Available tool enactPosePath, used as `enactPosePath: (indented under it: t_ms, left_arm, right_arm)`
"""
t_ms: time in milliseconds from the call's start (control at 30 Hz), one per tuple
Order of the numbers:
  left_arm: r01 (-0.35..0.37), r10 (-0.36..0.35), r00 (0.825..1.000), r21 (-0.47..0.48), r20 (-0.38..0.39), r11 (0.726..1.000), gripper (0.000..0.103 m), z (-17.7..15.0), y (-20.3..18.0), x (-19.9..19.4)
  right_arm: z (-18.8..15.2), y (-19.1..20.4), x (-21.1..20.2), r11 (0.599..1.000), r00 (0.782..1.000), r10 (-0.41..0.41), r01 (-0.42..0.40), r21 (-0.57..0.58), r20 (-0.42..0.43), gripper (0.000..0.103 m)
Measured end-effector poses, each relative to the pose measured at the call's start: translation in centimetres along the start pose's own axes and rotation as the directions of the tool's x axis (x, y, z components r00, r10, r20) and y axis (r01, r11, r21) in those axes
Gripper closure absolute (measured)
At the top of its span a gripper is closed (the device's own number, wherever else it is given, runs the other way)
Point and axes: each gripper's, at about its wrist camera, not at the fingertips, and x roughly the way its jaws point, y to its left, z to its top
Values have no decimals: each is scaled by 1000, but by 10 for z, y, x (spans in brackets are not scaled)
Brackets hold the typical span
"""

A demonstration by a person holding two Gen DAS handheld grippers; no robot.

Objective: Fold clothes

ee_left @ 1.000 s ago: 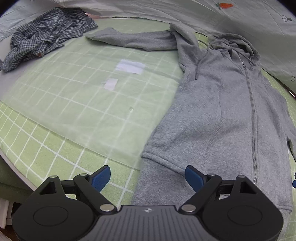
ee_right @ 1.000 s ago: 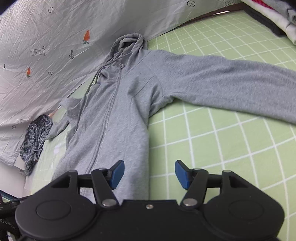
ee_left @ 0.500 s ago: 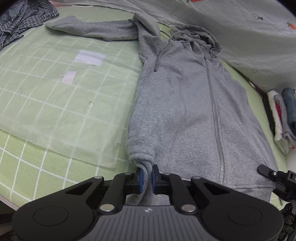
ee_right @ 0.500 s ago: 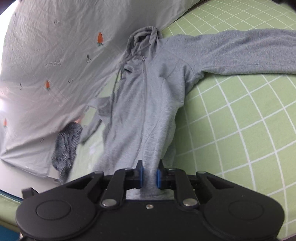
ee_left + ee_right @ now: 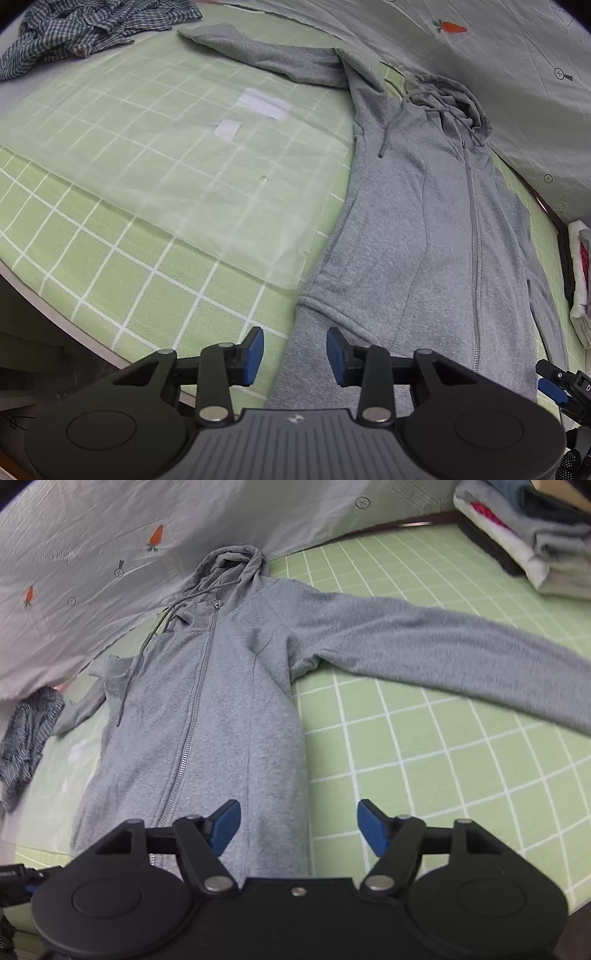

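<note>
Grey hoodie [image 5: 436,236] spread flat, zipped, sleeves out, straight ahead of both grippers. Left gripper [image 5: 295,356] wide open, empty, straddling hem's left corner; right gripper [image 5: 299,827] likewise, over right corner. Probably smoothing finished; folding a sleeve [image 5: 443,646] inward next.

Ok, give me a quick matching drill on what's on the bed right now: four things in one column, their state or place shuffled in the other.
Things:
1. grey zip hoodie
2. checked shirt
3. stack of folded clothes
4. left gripper

States:
A. crumpled in a heap at the far left corner
B. open, over the hoodie's hem
C. spread flat, zipped up, sleeves out
D. piled at the far right edge of the bed

Pairs: 1-C, 2-A, 3-D, 4-B
</note>
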Motion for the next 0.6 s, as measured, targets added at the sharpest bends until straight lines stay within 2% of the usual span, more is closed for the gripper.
enactPosePath:
  t_ms: [33,67,100,133,200,300,500,600]
  left_arm:
    - [-11,11,1000,-1,11,1000,57,1,-1,-1]
    - [-23,23,1000,0,19,1000,50,2,-3,-3]
    - [-36,36,999,0,28,999,42,2,-5,-4]
    - [-48,49,998,-5,36,999,39,2,-6,-6]
    - [-74,75,996,-19,52,997,26,2,-7,-11]
    - [-112,115,990,-42,76,993,18,0,-9,-19]
    - [-193,203,971,-92,122,977,13,-3,0,-33]
    - [-200,210,971,-94,116,975,13,3,13,-36]
  right_arm:
    - [2,2,1,999,1000,-7,7,-48,9,21]
    - [3,4,1,995,1000,-12,14,-96,18,18]
    - [4,9,3,990,999,-24,28,-135,25,11]
    - [5,13,4,984,999,-36,42,-174,33,4]
    - [7,22,10,972,998,-42,53,-228,51,2]
    - [13,32,19,959,999,-16,30,-283,51,1]
    - [31,54,43,942,996,60,-36,-332,62,0]
    - [39,67,63,945,998,33,-14,-326,51,0]
